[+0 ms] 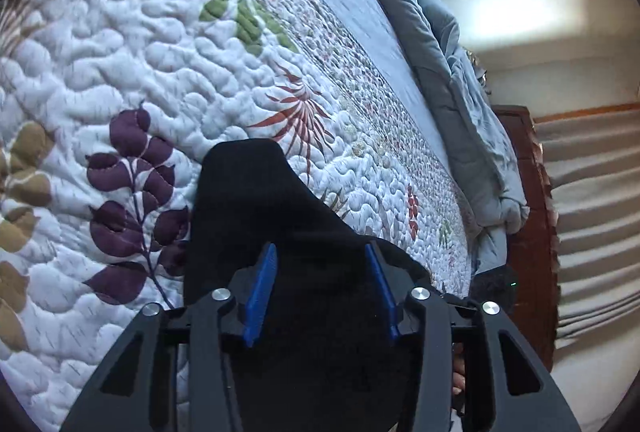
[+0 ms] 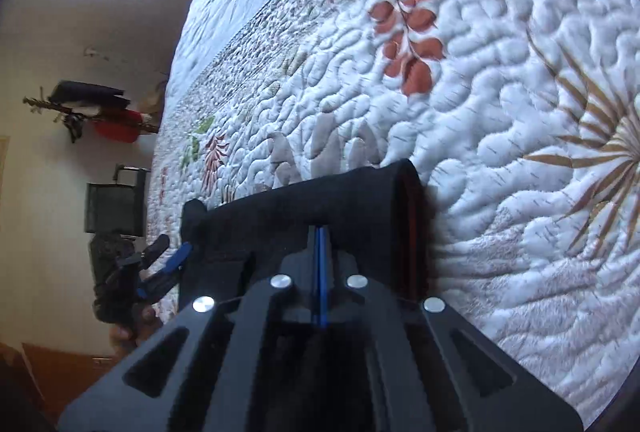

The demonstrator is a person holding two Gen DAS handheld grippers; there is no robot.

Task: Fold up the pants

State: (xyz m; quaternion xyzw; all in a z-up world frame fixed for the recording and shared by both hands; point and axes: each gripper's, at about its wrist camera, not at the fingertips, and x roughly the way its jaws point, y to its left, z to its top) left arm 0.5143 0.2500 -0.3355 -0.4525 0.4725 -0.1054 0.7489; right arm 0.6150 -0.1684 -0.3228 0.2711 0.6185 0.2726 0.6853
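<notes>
The black pants [image 1: 256,199] lie folded on a quilted floral bedspread [image 1: 160,71]. My left gripper [image 1: 320,252] hovers over their near part, open, its blue pads [image 1: 262,288] apart with black cloth below and between them, not pinched. In the right wrist view the pants [image 2: 300,203] form a thick fold with a rounded edge on the right. My right gripper [image 2: 320,230] is shut, pads together, tips at the top of that fold; no cloth shows between them. The left gripper [image 2: 174,246] appears at the fold's left end.
A grey-blue duvet [image 1: 460,111] is bunched along the far side of the bed. Beyond it stand dark wooden furniture [image 1: 524,191] and a beige curtain [image 1: 592,211]. A wall shelf with dark and red items [image 2: 100,111] and a black frame [image 2: 116,199] sit left of the bed.
</notes>
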